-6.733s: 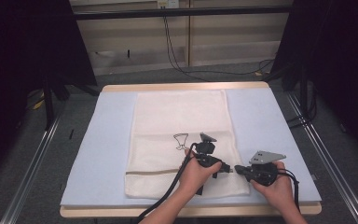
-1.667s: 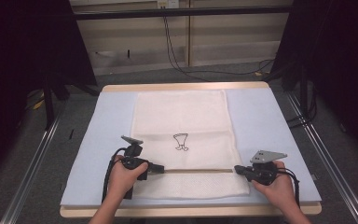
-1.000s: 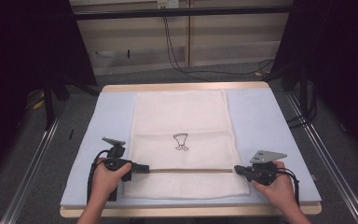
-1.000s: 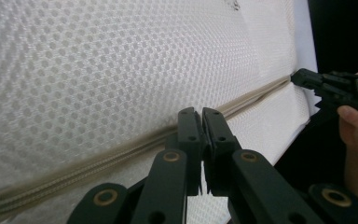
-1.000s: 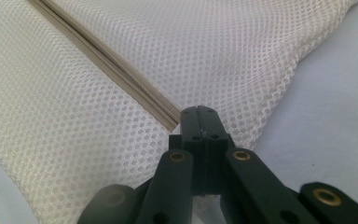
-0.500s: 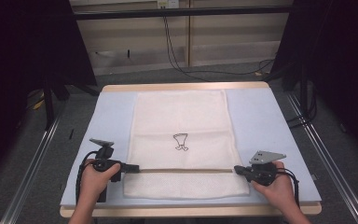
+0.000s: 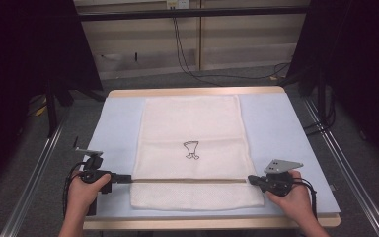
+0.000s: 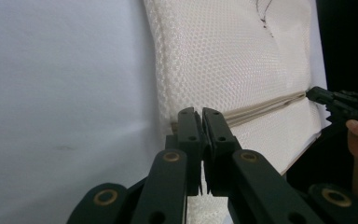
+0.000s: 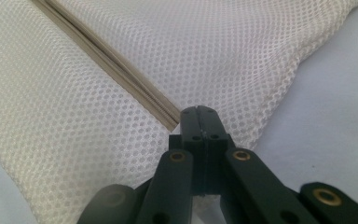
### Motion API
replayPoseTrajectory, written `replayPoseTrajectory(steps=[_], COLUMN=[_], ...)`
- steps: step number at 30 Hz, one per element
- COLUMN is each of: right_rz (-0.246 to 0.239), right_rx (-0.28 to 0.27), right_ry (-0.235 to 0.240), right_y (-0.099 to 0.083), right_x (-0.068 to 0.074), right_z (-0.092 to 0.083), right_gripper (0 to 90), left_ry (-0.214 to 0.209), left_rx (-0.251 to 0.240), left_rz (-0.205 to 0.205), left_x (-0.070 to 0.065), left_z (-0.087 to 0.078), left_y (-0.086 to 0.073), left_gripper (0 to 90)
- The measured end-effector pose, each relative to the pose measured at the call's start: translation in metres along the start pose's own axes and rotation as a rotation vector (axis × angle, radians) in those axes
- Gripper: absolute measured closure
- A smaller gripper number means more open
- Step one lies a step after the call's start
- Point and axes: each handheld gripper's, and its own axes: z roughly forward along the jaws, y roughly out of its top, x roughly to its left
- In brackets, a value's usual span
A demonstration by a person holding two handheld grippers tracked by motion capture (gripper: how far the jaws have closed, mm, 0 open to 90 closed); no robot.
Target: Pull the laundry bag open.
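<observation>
At table's near edge, left gripper [image 7: 123, 177] and right gripper [image 7: 252, 179] jaws pinching mesh bag [image 7: 192, 133] ends

A mesh bag [image 7: 192, 148] lies mid-frame on the table [image 7: 286, 128]; the left gripper [image 7: 123, 177] sits at its lower-left edge, the right gripper [image 7: 251, 179] at its lower-right.

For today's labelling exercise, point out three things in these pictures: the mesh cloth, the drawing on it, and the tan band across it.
mesh cloth [image 7: 192, 123], high view, on its upper middle.
drawing [image 7: 191, 149], high view, on the dark outline's centre.
tan band [image 9: 116, 70], right gripper view, midway along the stripe.
</observation>
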Motion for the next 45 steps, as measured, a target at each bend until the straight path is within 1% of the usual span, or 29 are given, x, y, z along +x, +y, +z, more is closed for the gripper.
replayPoseTrajectory(steps=[5, 7, 9, 10, 12, 15, 17, 18, 19, 22, 25, 27, 28, 29, 30, 31, 32, 33, 34, 35, 36, 37, 38, 39, 40, 41, 42, 44, 45], right_rz=[0.002, 0.002, -0.002, -0.004, -0.002, -0.003, -0.003, 0.0, 0.003, 0.001, 0.005, 0.007, 0.01, 0.005, 0.002, 0.031, 0.031, 0.034, 0.044, 0.039, 0.037, 0.035, 0.034, 0.05, 0.05, 0.071, 0.09, 0.091, 0.093], right_rx=[-0.001, -0.001, -0.002, -0.002, -0.001, -0.002, -0.003, -0.004, -0.003, -0.003, 0.0, -0.01, -0.016, -0.029, -0.054, -0.099, -0.099, -0.12, -0.142, -0.159, -0.156, -0.153, -0.16, -0.163, -0.163, -0.145, -0.119, -0.097, -0.09], right_ry=[-0.002, 0.0, -0.001, -0.001, 0.0, -0.001, 0.001, -0.001, 0.001, 0.002, 0.006, -0.001, -0.001, -0.008, -0.021, -0.054, -0.054, -0.072, -0.105, -0.14, -0.17, -0.196, -0.216, -0.235, -0.235, -0.253, -0.271, -0.297, -0.294], right_y=[0.0, 0.0, 0.0, 0.0, 0.0, 0.0, 0.0, 0.0, 0.0, 0.0, 0.002, 0.002, 0.002, 0.003, 0.003, 0.005, 0.005, 0.005, 0.006, 0.006, 0.005, 0.004, 0.003, 0.0, 0.0, -0.001, -0.002, -0.003, -0.004], right_x=[0.0, 0.0, 0.0, 0.0, 0.0, 0.0, 0.0, 0.0, 0.0, 0.0, -0.001, -0.002, -0.003, -0.004, -0.006, -0.01, -0.01, -0.012, -0.014, -0.016, -0.018, -0.021, -0.024, -0.03, -0.03, -0.034, -0.037, -0.043, -0.045], right_z=[0.0, 0.0, 0.0, 0.0, 0.0, 0.0, 0.0, 0.0, 0.0, 0.0, -0.001, -0.002, -0.003, -0.005, -0.007, -0.011, -0.011, -0.013, -0.015, -0.016, -0.017, -0.017, -0.017, -0.015, -0.015, -0.014, -0.013, -0.012, -0.011], right_gripper=[90.0, 90.0, 90.0, 90.0, 90.0, 90.0, 90.0, 90.0, 90.0, 90.0, 90.0, 90.0, 90.0, 89.4, 82.2, 73.2, 73.2, 65.5, 54.5, 49.1, 45.3, 39.7, 34.1, 24.0, 24.0, 20.9, 18.5, 16.8, 16.7], left_ry=[-0.011, 0.018, 0.005, 0.018, 0.012, 0.025, 0.035, 0.033, 0.03, 0.016, 0.026, 0.034, 0.041, 0.054, 0.071, 0.095, 0.109, 0.13, 0.163, 0.195, 0.227, 0.261, 0.3, 0.338, 0.369, 0.395, 0.417, 0.444, 0.464], left_rx=[0.014, 0.005, -0.001, 0.005, 0.0, 0.002, -0.001, 0.005, -0.009, -0.008, -0.038, -0.068, -0.1, -0.124, -0.129, -0.152, -0.184, -0.21, -0.232, -0.26, -0.286, -0.333, -0.351, -0.369, -0.383, -0.398, -0.388, -0.382, -0.387], left_rz=[0.0, -0.002, -0.014, -0.01, -0.02, -0.009, -0.012, 0.001, -0.004, 0.022, 0.034, 0.033, 0.034, 0.041, 0.052, 0.071, 0.091, 0.124, 0.157, 0.179, 0.202, 0.22, 0.269, 0.31, 0.351, 0.373, 0.392, 0.408, 0.419], left_x=[0.004, 0.005, 0.005, 0.005, 0.005, 0.005, 0.004, 0.004, 0.003, 0.0, -0.003, -0.002, -0.001, 0.0, 0.0, -0.001, -0.002, -0.004, -0.005, -0.007, -0.008, -0.008, -0.006, -0.005, -0.004, -0.002, 0.0, 0.003, 0.006], left_z=[0.001, -0.001, -0.002, -0.003, -0.003, -0.003, -0.002, -0.003, -0.003, -0.006, -0.009, -0.012, -0.013, -0.014, -0.014, -0.014, -0.013, -0.012, -0.012, -0.01, -0.009, -0.007, -0.007, -0.006, -0.005, -0.003, -0.003, -0.001, 0.001], left_y=[0.0, 0.0, -0.001, -0.001, -0.001, -0.002, -0.002, -0.001, -0.001, 0.0, 0.001, 0.002, 0.002, 0.002, 0.003, 0.004, 0.004, 0.005, 0.005, 0.006, 0.006, 0.007, 0.008, 0.008, 0.009, 0.009, 0.01, 0.012, 0.013], left_gripper=[87.1, 87.0, 87.0, 87.0, 87.0, 87.0, 86.8, 86.7, 86.4, 86.3, 84.8, 78.3, 74.2, 68.7, 67.8, 61.1, 61.1, 56.6, 55.0, 51.5, 46.3, 38.6, 33.7, 25.9, 25.9, 22.9, 20.4, 21.7, 21.9])
